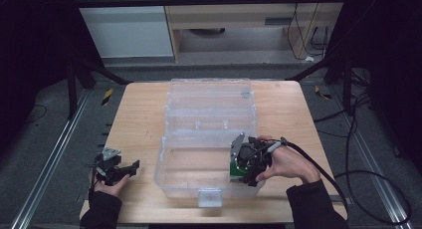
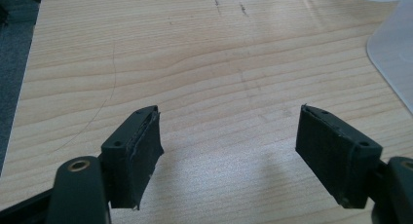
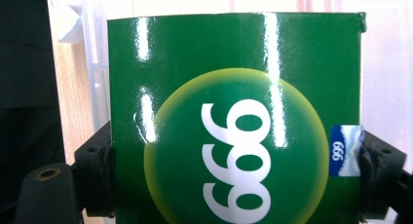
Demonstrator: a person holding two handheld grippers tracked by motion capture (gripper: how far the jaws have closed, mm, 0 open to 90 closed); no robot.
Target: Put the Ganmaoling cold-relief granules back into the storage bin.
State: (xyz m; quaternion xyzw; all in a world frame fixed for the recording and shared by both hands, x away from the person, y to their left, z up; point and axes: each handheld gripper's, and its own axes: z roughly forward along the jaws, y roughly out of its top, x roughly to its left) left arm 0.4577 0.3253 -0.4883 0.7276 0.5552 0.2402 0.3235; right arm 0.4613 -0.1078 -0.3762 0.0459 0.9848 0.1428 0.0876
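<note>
Near the front left corner of the wooden table [image 1: 139, 109], the left gripper [image 1: 118, 170] rests low in the person's left hand [image 1: 110, 185]. Its jaws stand wide apart with nothing between them; the left gripper view confirms bare wood grain in the gap and a pale edge of plastic at the upper right.

At the middle of the table sits a clear plastic box [image 1: 169, 164] with its lid [image 1: 209, 89] thrown back toward the far edge. A white latch [image 1: 209, 196] hangs at its front wall. No loose contents can be made out inside it.

Over the front right part of the box, the right gripper [image 1: 238, 165] is clamped on a green carton [image 3: 234, 112], held by the person's right hand [image 1: 288, 164]. In the right gripper view the jaws press its two opposite side edges, and the printed "999" reads sideways. Whether the carton touches the box floor cannot be told.

Assessment of handling:
- The carton appears to be thin glossy card, probably light, with hollow walls that would dent under hard pressure
- The glossy face shows strong glare and is likely slippery; pads should bear on the side edges, where folded card is stiffest
- The present hold sits low on the carton, so the free upper end may tip or swing if moved sharply
- The box walls look thin and flexible; a knock from the carton corner could shift the box
</note>
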